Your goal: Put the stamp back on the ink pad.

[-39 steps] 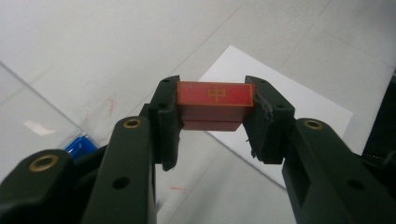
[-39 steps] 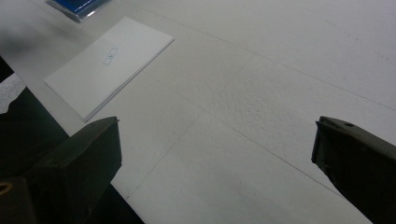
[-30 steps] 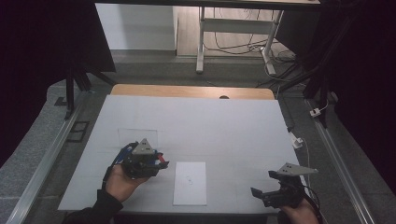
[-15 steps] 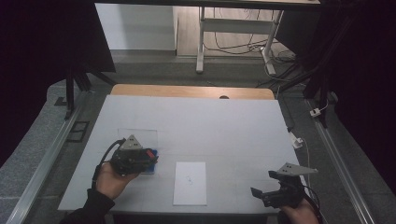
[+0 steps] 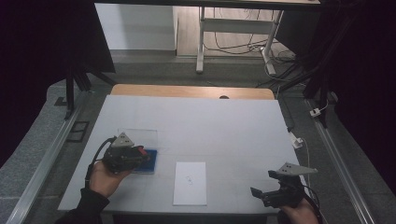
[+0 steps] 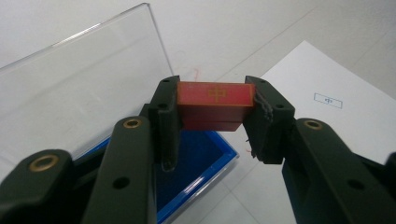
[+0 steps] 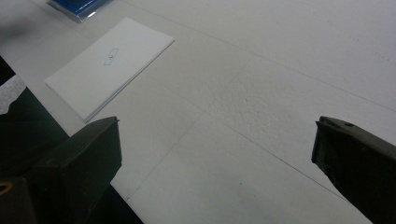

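Red block pinched over the blue box

The left gripper (image 6: 215,122) clamps a red block (image 6: 215,105) just above the open blue box (image 6: 201,161), clear lid (image 6: 84,88) behind; the right gripper (image 7: 217,154) gapes wide, empty. A shallow pinch could let it slip. A gold mark tops the block, unreadable; white card (image 6: 327,100) print too small.

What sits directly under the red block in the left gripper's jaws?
The red block, clamped in the left gripper, hangs above the open blue case. Its blue lining shows; the jaws hide most of the case's interior.
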### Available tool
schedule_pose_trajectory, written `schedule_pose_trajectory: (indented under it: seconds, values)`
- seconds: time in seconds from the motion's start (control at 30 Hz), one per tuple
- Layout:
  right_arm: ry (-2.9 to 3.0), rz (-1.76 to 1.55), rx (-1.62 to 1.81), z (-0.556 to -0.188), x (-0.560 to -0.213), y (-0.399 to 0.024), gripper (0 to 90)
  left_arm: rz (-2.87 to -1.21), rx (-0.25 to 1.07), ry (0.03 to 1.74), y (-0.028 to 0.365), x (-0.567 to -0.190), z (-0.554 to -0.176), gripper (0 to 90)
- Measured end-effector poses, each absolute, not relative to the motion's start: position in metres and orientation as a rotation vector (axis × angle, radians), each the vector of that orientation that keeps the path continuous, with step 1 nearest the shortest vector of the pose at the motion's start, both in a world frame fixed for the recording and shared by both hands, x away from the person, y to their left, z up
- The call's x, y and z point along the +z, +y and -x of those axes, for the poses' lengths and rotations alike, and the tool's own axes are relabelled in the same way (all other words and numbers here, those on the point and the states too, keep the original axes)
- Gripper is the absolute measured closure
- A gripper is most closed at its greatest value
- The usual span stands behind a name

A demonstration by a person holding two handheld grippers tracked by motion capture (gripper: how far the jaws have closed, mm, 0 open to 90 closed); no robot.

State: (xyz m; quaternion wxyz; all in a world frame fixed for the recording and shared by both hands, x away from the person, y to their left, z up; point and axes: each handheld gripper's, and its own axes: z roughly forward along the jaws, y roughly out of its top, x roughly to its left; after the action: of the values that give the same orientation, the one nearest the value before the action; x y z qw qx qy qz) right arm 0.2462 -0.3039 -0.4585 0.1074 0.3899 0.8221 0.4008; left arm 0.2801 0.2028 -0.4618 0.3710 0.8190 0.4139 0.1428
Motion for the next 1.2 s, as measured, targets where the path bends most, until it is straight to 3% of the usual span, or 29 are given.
schedule_pose_trajectory:
  seconds: [0.67, 1.2]
  values:
    - [2.425, -1.14, 1.173, -0.246, -0.459, -0.303, 1.4, -2.058, 0.397, 1.171, 0.224, -0.474, -0.288, 58.3]
    - [2.431, -1.137, 1.166, -0.246, -0.459, -0.303, 1.5, -2.121, 0.359, 1.246, 0.23, -0.496, -0.302, 58.2]
